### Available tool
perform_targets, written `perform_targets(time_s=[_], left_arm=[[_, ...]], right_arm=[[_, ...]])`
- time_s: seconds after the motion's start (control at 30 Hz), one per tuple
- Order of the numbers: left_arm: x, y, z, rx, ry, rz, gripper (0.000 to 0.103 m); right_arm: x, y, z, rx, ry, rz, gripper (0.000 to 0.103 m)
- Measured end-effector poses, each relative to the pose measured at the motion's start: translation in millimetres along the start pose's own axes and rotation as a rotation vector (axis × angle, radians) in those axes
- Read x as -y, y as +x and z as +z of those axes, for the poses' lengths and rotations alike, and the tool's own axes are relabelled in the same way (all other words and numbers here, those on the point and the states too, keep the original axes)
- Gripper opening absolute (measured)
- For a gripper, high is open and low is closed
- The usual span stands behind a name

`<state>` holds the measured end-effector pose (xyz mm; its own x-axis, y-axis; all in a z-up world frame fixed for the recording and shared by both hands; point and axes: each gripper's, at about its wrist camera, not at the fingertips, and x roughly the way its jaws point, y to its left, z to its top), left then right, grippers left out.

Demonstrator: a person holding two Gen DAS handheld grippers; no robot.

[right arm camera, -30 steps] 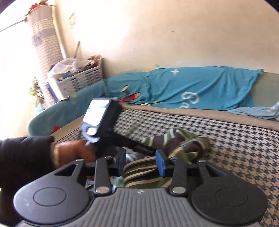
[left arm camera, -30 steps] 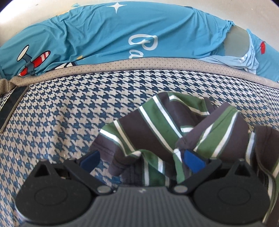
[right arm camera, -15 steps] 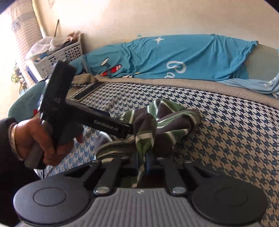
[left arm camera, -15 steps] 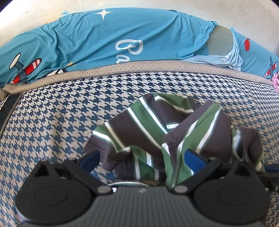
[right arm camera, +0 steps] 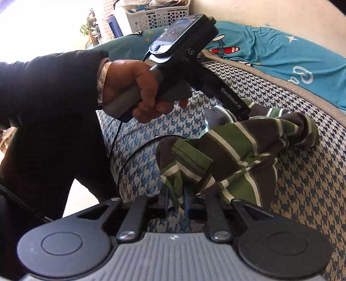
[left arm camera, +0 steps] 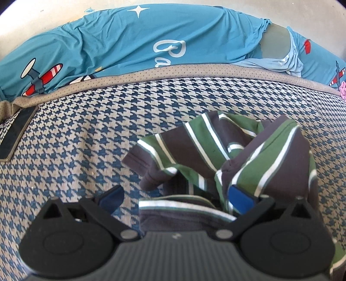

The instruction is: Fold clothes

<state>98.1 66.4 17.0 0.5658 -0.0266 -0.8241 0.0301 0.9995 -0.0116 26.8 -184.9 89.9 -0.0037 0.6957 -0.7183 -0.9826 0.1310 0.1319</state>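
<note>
Lying crumpled on the houndstooth bed cover [left arm camera: 90, 134], the striped garment [left arm camera: 248, 155] spreads ahead of the left gripper [left arm camera: 175, 197], whose jaws stand wide with cloth between them, unpressed; the right gripper [right arm camera: 175, 200] pinches a fold, its jaws having just eased slightly apart, the cloth stretching away up-right; a white laundry basket [right arm camera: 155, 16] holds things I cannot make out

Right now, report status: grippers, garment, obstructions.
Right gripper clamped on striped shirt. Left gripper open at shirt edge. Shirt crumpled, unfolded. Phone lies well clear.
</note>
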Motion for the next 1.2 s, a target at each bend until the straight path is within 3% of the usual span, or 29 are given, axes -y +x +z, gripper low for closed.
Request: perform_targets(time_s=[0.17, 0.27, 0.37, 0.6, 0.83, 0.97, 1.13, 1.2], left_arm=[[-4, 8, -10, -0.042, 0.001, 0.006, 0.103], [-10, 8, -12, -0.043, -0.015, -0.007, 0.103], [-11, 11, -16, -0.059, -0.024, -0.005, 0.103], [-16, 9, -25, -0.075, -0.022, -0.03, 0.103], [-25, 3, -30, -0.074, -0.014, -0.053, 0.103], [-29, 0, -30, -0.072, -0.001, -0.05, 0.103], [-35, -3, -29, -0.062, 0.003, -0.042, 0.103], [-38, -5, -26, -0.051, -0.01, -0.049, 0.103]], right_arm=[[18, -34, 13, 0.175, 0.088, -0.011, 0.034], [30, -43, 24, 0.285, 0.153, -0.058, 0.035], [41, -31, 41, 0.309, 0.203, -0.138, 0.035], [57, 19, 76, 0.268, 0.209, -0.246, 0.035], [79, 79, 80, 0.087, 0.244, -0.333, 0.036], [79, 101, 75, 0.012, 0.202, -0.372, 0.052], [83, 117, 67, -0.055, 0.168, -0.431, 0.05], [84, 116, 65, -0.057, 0.175, -0.441, 0.042]])
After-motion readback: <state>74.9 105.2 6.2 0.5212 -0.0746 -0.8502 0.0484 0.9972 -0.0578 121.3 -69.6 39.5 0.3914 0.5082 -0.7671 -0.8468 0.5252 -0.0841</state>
